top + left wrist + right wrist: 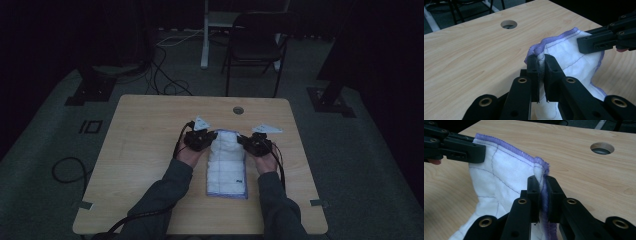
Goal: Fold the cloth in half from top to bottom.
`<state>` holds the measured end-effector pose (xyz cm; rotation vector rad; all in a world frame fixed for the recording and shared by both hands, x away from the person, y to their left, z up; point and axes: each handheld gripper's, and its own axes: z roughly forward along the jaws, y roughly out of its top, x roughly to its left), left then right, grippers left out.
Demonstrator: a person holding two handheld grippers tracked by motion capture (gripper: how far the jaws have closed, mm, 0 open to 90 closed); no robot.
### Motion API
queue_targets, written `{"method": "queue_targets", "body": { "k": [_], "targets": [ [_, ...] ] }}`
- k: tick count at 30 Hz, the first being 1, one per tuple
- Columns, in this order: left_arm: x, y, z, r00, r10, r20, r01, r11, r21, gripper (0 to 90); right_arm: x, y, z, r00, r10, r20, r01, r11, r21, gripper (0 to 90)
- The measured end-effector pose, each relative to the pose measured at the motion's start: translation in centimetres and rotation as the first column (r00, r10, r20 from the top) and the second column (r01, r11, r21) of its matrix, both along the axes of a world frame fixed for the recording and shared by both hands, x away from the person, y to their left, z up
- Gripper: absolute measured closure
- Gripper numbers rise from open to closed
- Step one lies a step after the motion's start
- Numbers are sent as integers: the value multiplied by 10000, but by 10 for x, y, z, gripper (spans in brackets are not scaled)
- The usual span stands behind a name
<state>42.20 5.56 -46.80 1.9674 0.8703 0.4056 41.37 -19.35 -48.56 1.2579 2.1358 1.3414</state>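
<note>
The white quilted cloth with a purple stitched hem [227,165] lies folded into a long strip on the light wooden table [145,150], its near end flat and square, its far end raised off the wood. At the cloth's far left corner the left gripper [542,65] has its two black jaws drawn narrow, the bunched hem pinched between the pads. At the cloth's far right corner the right gripper [543,186] grips the same way, a fold of white fabric and purple edge squeezed in the slim gap. Between the two corners the hem sags a little. Beyond the cloth's far end a round cable hole [238,110] sits in the tabletop, well apart from the fabric.

This looks like a folding step: both far corners are taken and lifted, ready to be carried toward the cloth's near end. The next move calls for both hands to travel together at equal height, keeping the hem taut, and to lay the corners squarely on the near edge before letting go.
</note>
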Motion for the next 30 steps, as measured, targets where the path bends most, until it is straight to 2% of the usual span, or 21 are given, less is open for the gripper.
{"method": "queue_targets", "body": {
  "k": [15, 30],
  "targets": [
    [-21, 8, 3, 9994, -297, 176, 300, 9994, -169, 846, -20, 0, 2, 9995, 180, 257, -187, 9994, 275, 840],
    [-44, 10, 1, 9972, -658, 348, 666, 9975, -237, 846, -45, -3, -4, 9990, 251, 381, -269, 9985, 469, 835]
  ]
}}
